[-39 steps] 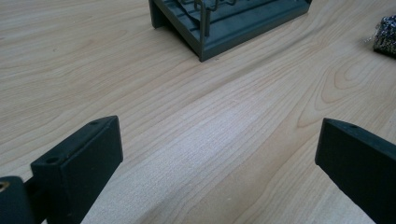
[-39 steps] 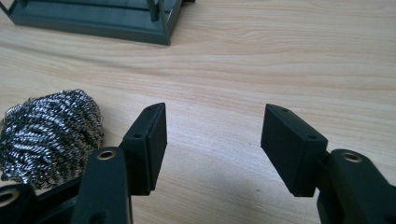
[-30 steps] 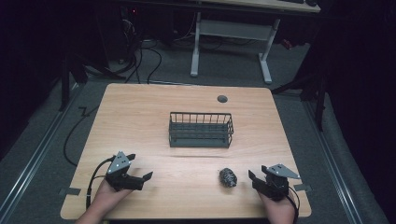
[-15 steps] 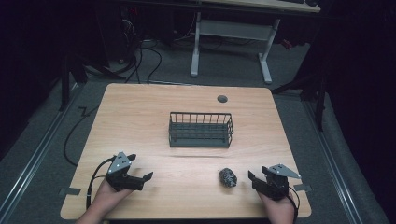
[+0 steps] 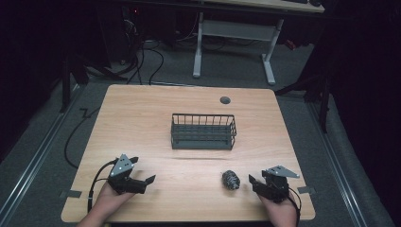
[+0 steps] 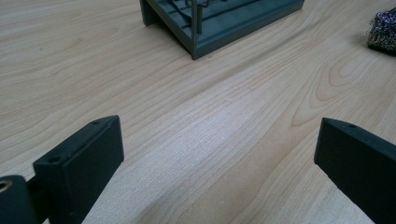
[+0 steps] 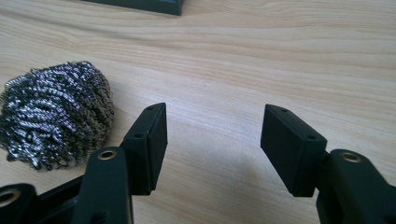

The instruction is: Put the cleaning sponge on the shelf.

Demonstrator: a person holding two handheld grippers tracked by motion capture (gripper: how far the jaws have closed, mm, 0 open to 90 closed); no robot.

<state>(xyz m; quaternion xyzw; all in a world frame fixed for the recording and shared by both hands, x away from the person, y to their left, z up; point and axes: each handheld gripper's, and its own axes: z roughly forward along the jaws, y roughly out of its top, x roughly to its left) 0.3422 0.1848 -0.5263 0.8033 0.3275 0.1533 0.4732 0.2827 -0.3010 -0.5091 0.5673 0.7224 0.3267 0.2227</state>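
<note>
High view showed a wooden table (image 5: 142, 113) with a dark wire basket (image 5: 203, 131) standing near its middle, and a person's two hands at the near edge, each holding a claw. The left gripper (image 5: 142, 177) lay at the near left of the table with its jaws spread wide and nothing between them; bare wood lay ahead of it, the basket stood well ahead and off to its right, and the steel-wool scourer (image 5: 231, 179) sat far off to its right. In the left gripper view, those jaws stood wide apart over the plain grain, a corner of the basket (image 6: 205, 23) rose ahead, and the edge of the scourer (image 6: 384, 31) showed at the far right.

The right gripper (image 5: 257, 183) rested at the near right, jaws parted and empty. The scourer sat just beside it on its left, close to the left jaw. In the right gripper view, the scourer (image 7: 56, 112) lay outside the left jaw, near it but not between the jaws, and the basket's base (image 7: 140, 5) crossed the top edge ahead.
</note>
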